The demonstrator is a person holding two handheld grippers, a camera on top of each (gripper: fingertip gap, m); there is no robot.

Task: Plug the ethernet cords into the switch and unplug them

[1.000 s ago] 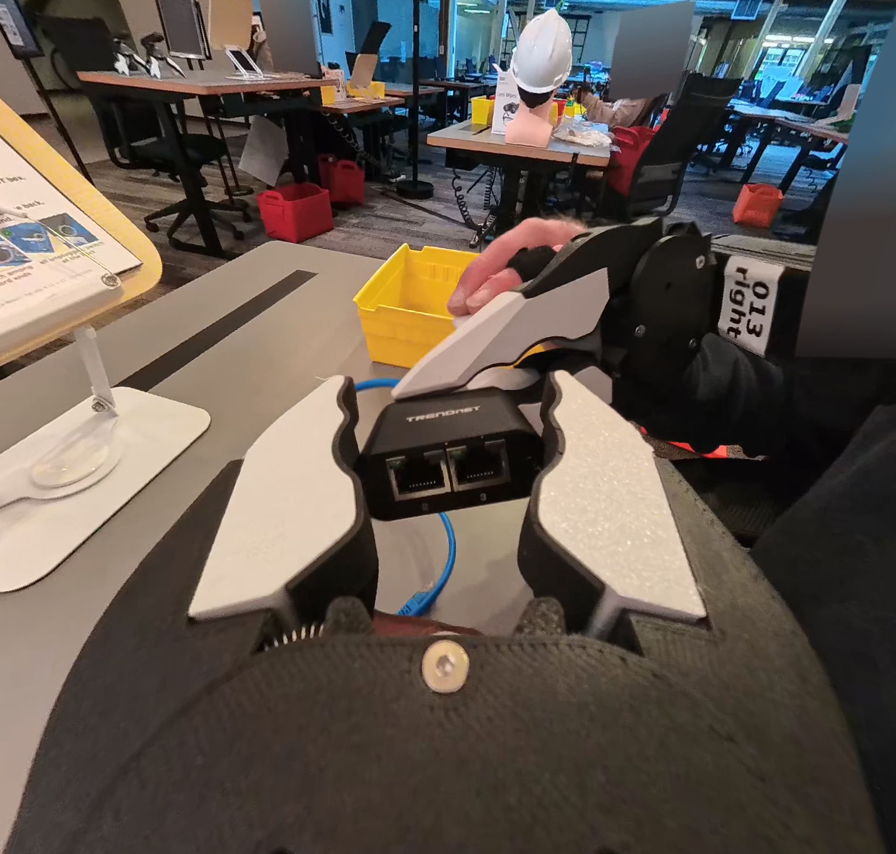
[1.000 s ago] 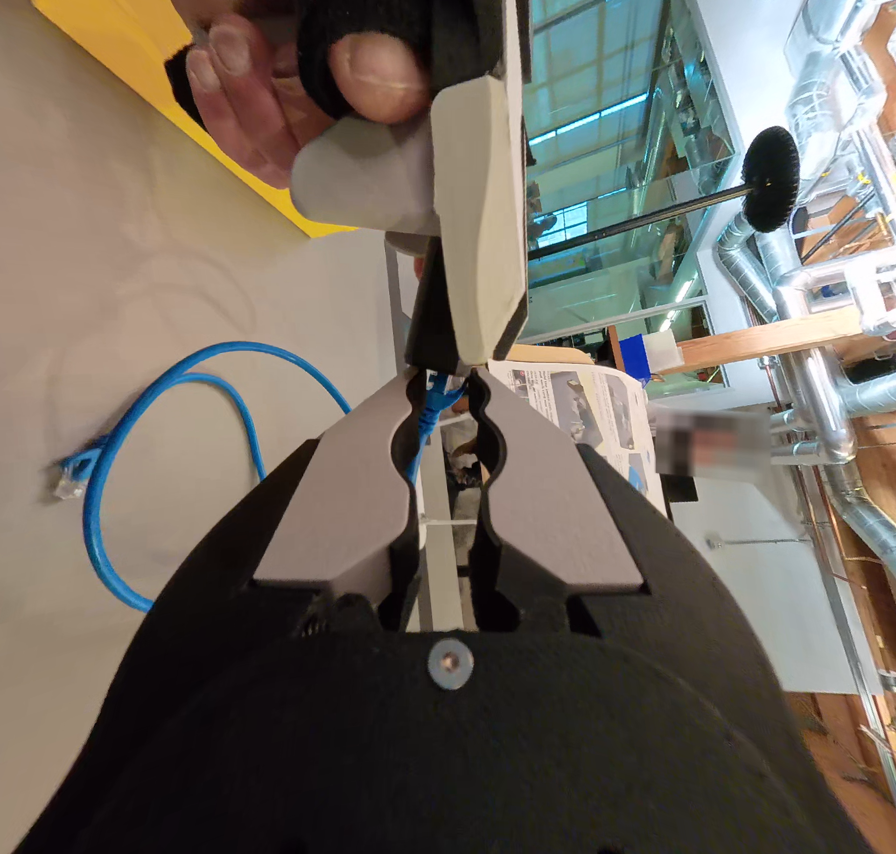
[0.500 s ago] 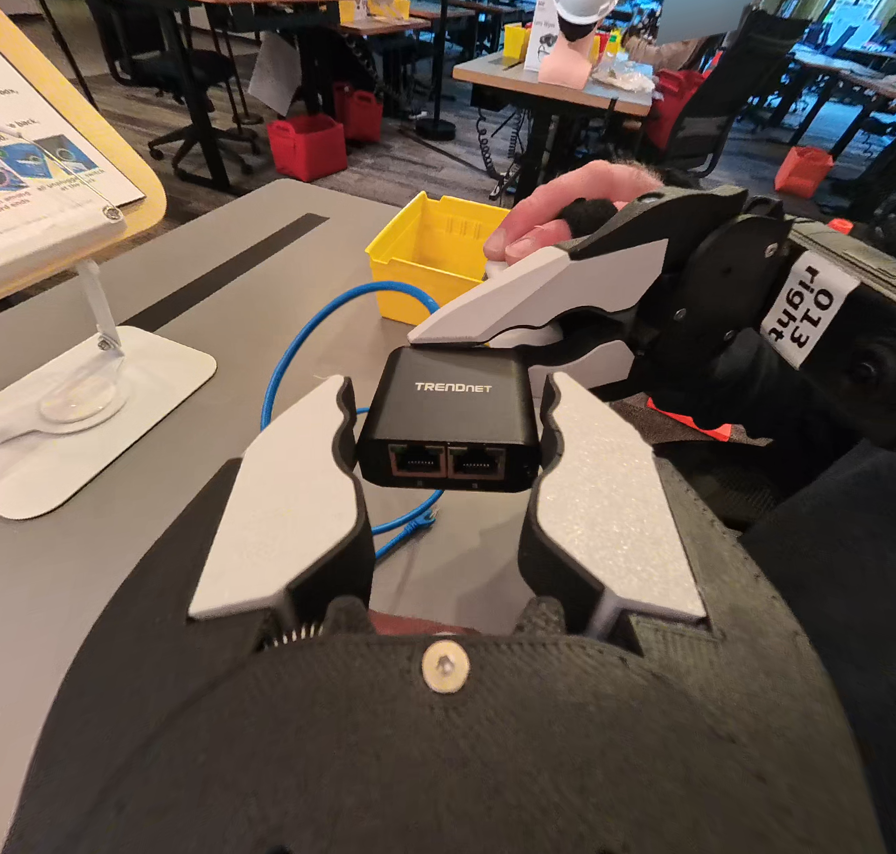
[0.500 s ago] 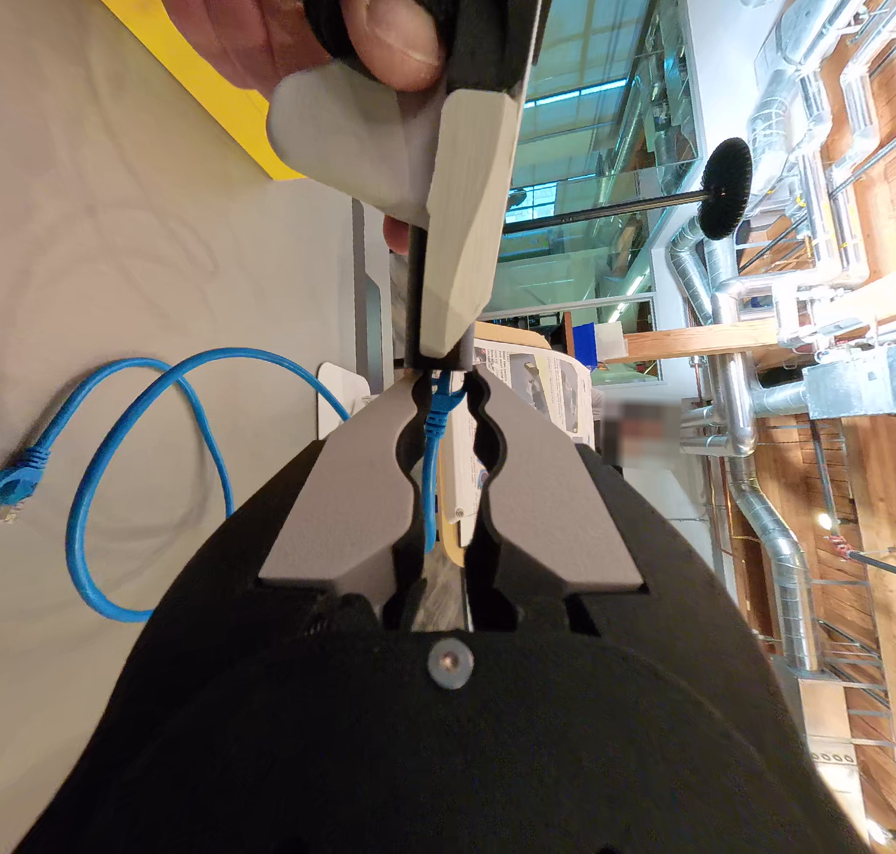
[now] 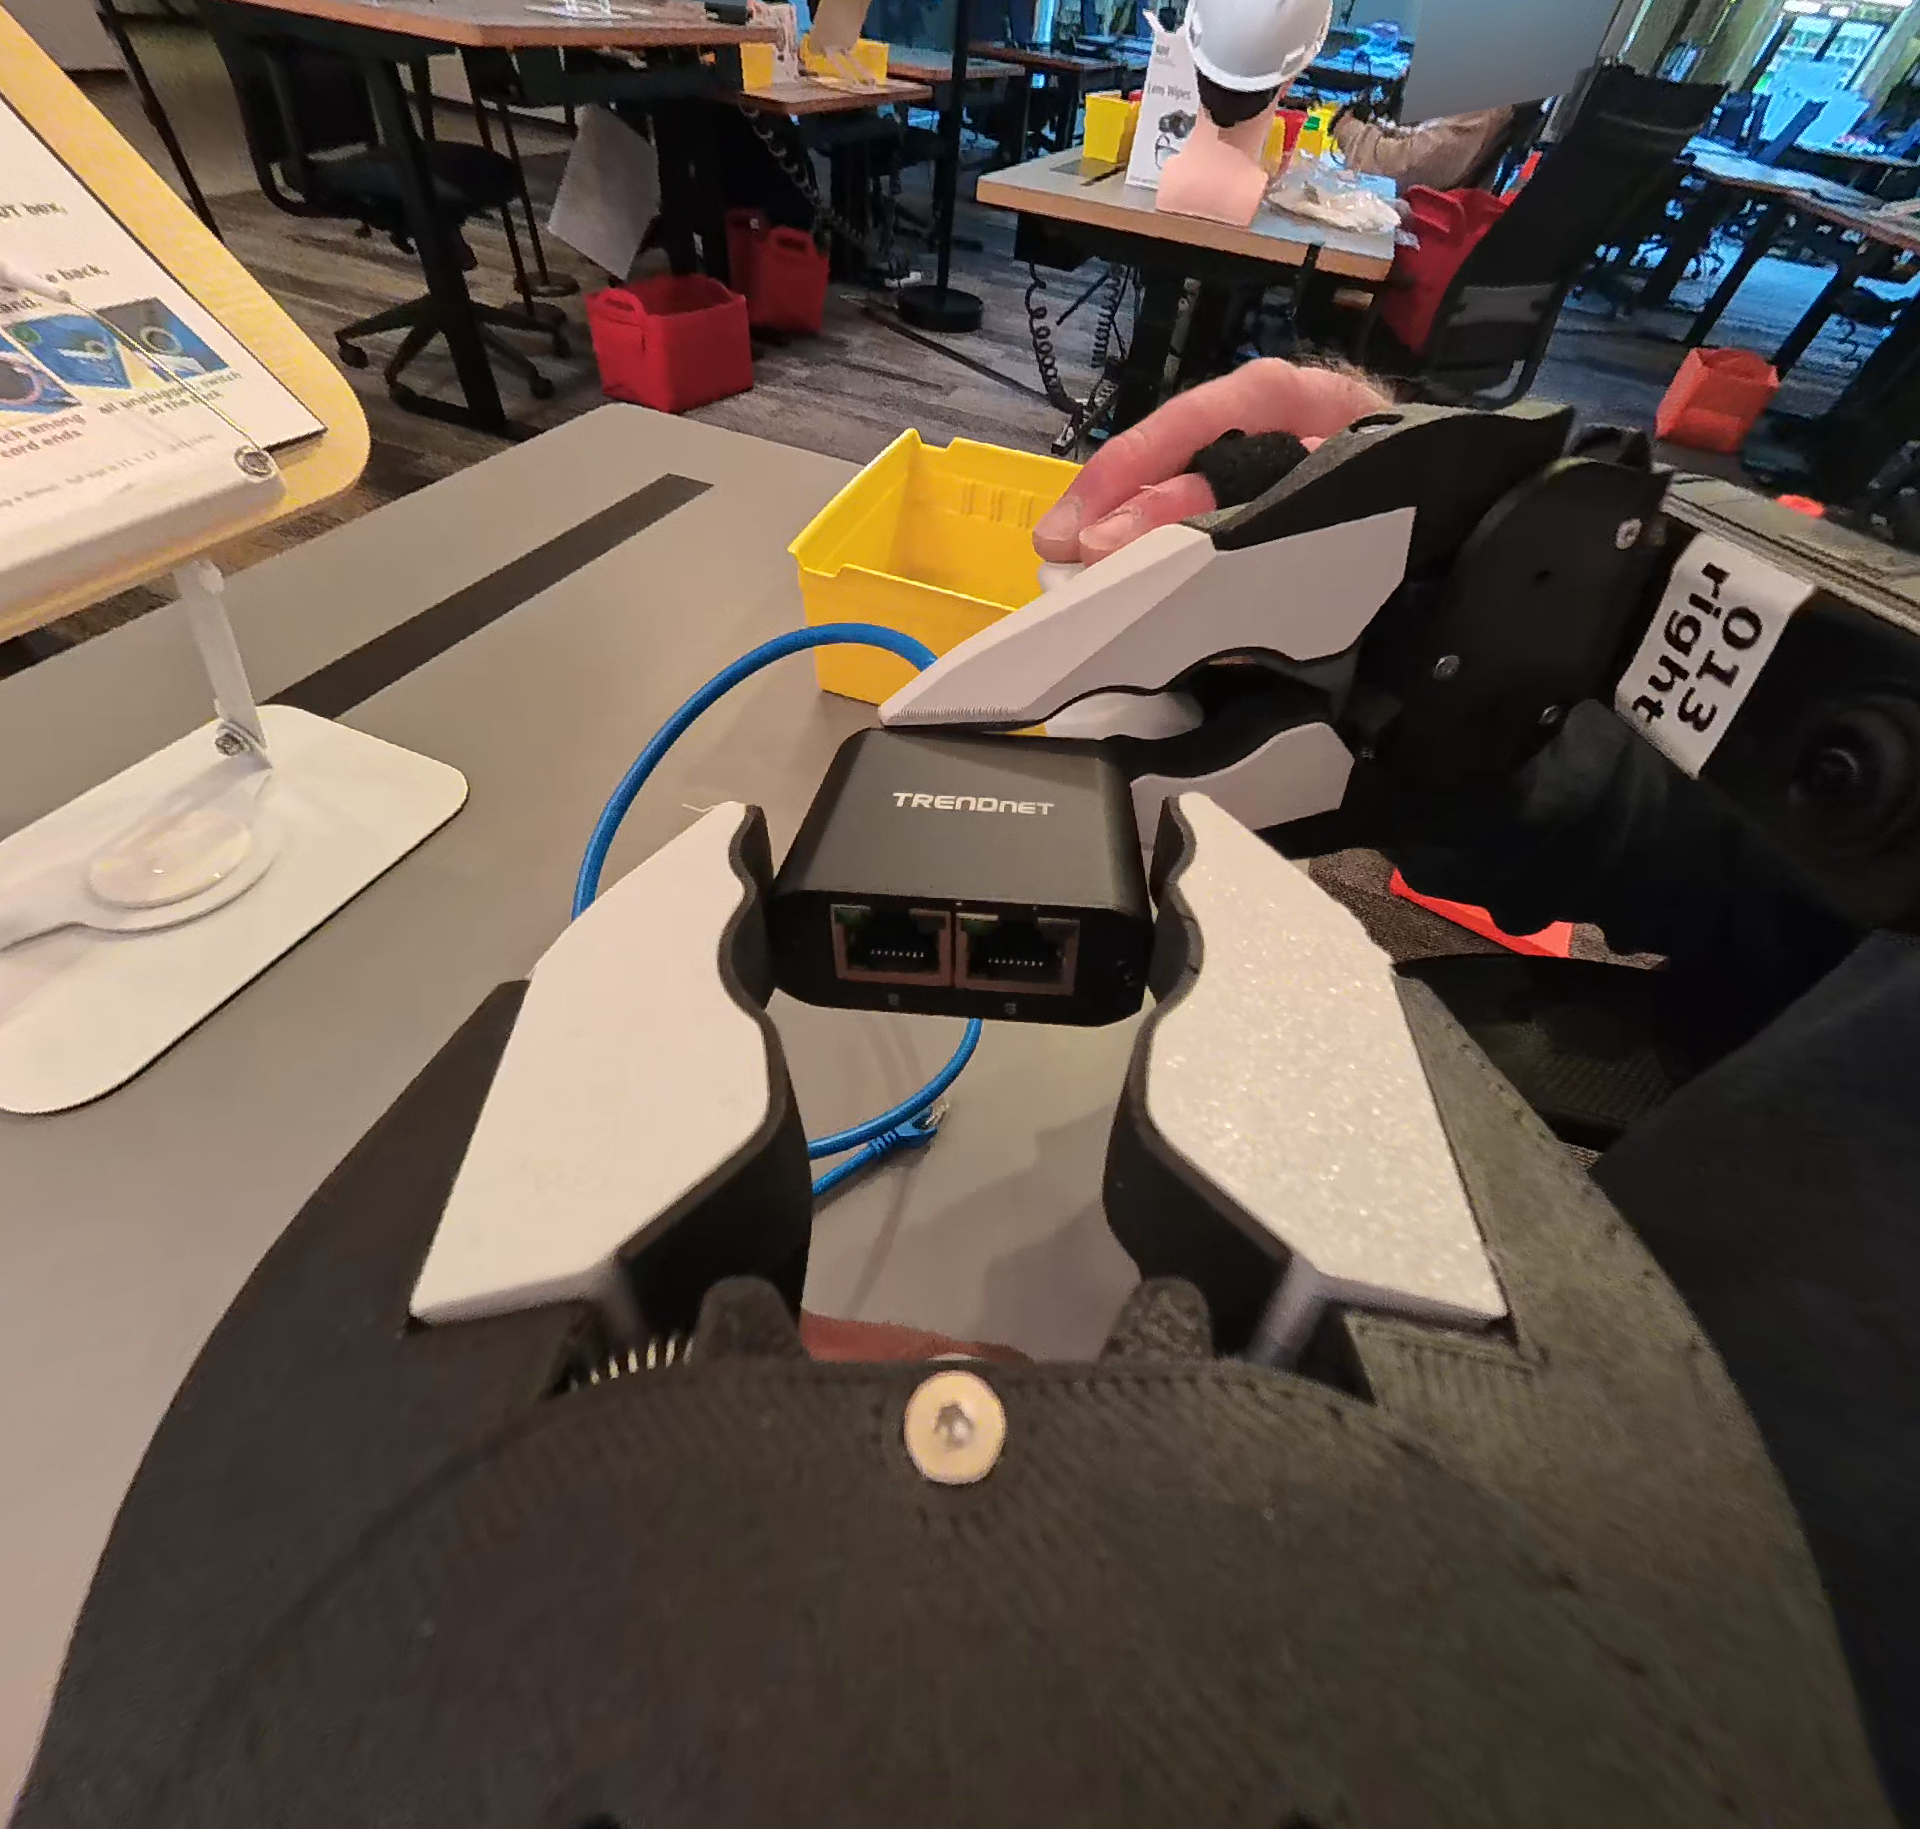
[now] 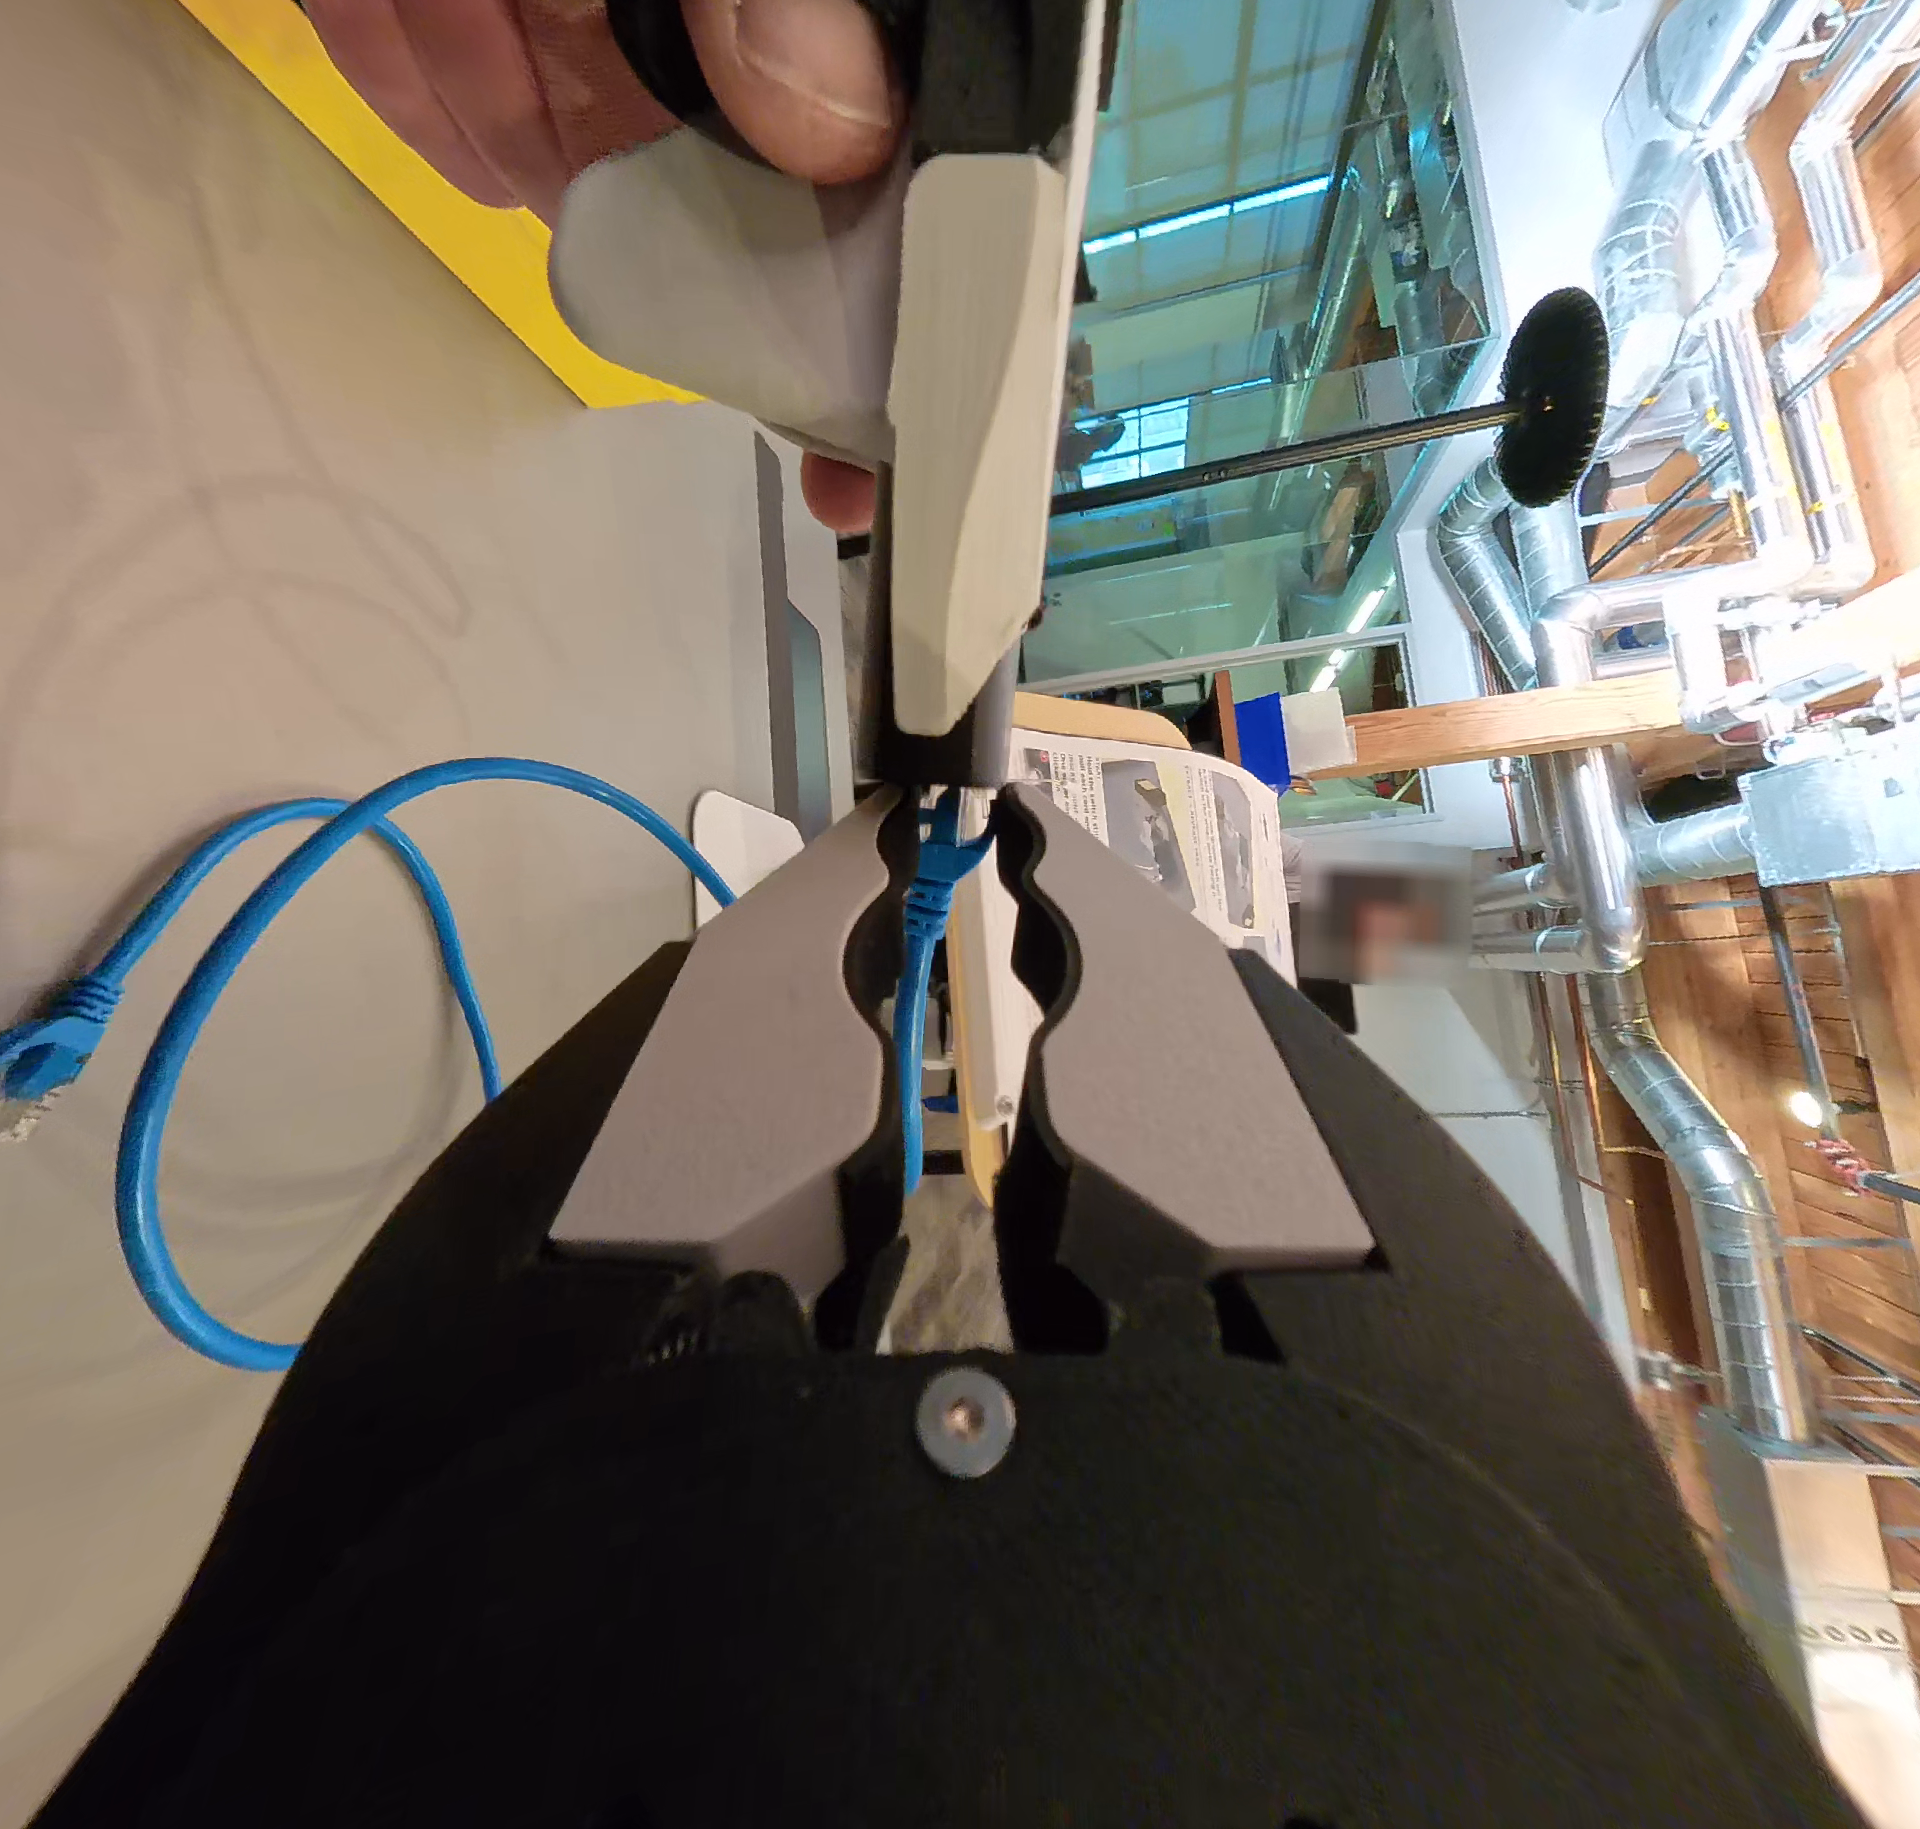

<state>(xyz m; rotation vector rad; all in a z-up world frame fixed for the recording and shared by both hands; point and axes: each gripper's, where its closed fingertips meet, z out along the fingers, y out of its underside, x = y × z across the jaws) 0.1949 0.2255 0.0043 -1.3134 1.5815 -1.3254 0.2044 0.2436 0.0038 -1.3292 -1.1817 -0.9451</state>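
- Against a second ago: switch [image 5: 961,880] tipped so its top face shows; more of blue ethernet cord [image 5: 665,756] visible looping behind it.
- Left gripper [image 5: 961,906] clamps the switch by its sides, above the table [image 5: 499,657]; both front ports empty.
- Right gripper [image 6: 940,823], fingers near-closed on the cord's plug, sits at the switch's rear.
- Cord's free plug lies on the table below the switch.
- Yellow bin [image 5: 914,574] behind the switch.

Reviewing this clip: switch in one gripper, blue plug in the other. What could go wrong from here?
1. The left gripper holds the switch only by its side edges, clear of the table; a push from the plug could make it slip.
2. The right gripper pinches the blue connector at its very tips, so it may twist.
3. The cord's loose end lies under the switch and could drag.
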